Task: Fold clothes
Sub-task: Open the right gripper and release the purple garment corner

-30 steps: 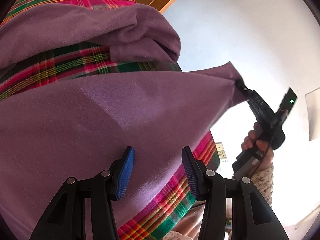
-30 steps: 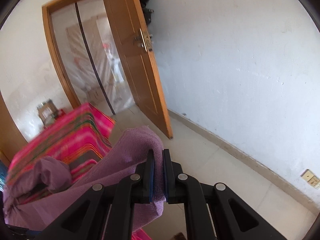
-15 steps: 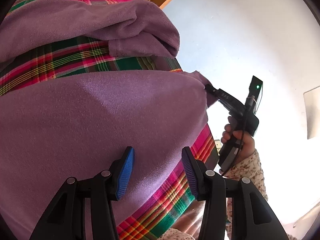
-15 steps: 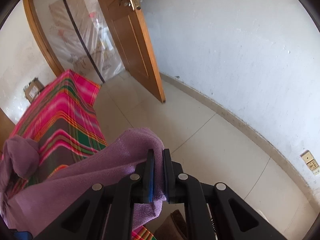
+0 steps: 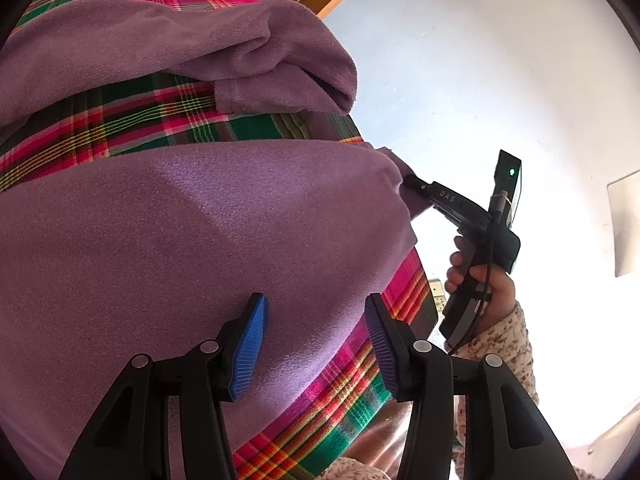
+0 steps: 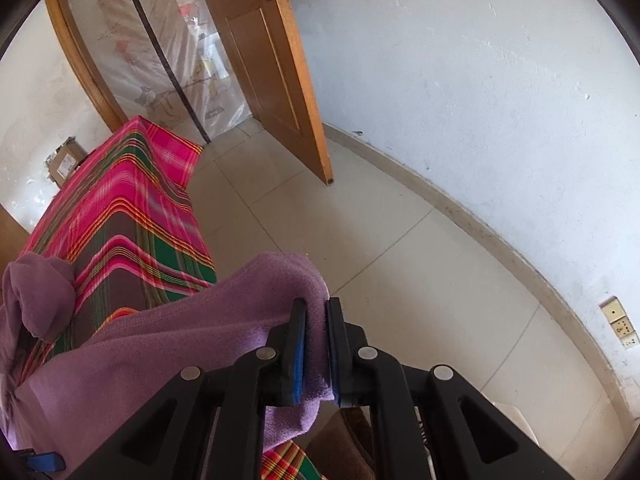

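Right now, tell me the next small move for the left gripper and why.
Probably lower the left gripper and close on the purple garment: its jaws are open above the fabric, while the right gripper already pinches one corner.

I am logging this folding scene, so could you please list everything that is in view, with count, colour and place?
purple garment: one, purple fleece, spread over the table, one end bunched at the far side
plaid cloth: one, pink, green and orange, covering the table
door: one, brown wood, open, beyond the table
wall socket: one, pale, low on the white wall
cardboard box: one, brown, on the floor past the table
left gripper: open, blue pads, above the garment
right gripper: shut on a garment edge
hand: one, floral sleeve, holding the right gripper
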The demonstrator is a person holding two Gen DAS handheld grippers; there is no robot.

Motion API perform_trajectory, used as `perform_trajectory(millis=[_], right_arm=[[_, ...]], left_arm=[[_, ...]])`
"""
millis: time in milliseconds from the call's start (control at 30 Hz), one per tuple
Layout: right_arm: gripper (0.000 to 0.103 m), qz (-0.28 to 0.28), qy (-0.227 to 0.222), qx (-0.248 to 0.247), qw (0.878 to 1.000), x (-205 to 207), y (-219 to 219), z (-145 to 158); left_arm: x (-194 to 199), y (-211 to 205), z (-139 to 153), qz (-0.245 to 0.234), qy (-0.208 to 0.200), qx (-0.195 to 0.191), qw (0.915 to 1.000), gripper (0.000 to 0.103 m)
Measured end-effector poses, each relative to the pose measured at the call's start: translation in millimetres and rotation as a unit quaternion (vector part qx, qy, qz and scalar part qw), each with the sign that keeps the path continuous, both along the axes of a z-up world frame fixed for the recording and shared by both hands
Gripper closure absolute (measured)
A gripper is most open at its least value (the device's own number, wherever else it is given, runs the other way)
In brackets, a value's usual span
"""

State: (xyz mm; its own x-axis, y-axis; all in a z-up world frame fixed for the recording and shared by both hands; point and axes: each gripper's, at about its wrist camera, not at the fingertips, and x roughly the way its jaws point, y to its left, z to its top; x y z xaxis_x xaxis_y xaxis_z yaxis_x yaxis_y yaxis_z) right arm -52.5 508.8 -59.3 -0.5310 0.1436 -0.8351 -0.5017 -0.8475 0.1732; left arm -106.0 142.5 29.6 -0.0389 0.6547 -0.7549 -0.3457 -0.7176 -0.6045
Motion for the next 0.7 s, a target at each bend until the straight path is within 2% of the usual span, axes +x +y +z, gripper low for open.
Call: perform_trajectory(millis=[100,200,433,700], right_arm=[[0.077,-0.005,0.002,-0.001,1.000,-0.4,-1.8,6.9],[0.072,0.001,0.025,-0.016,1.000,-1.9,-8.4,18.4],[0.067,0.098,0.039,-0.067,0.992,-29.9,-46.9,26.4],[0.067,0.134,0.031,-0.086,0.987,-44.6,-68.1,21.8]], left_arm=[[-0.5,2.6,-1.3,0.000,0.001,0.000,1.0000,0.050],[-1.1,4.9,-2.7,0.000,0.001,0.000,1.0000,0.048],[-1.8,7.6,-4.6,0.000,0.002,0.000,1.0000,0.047],[-2.7,8.3,-6.6,0.000,0.001,0.005,1.0000,0.047]])
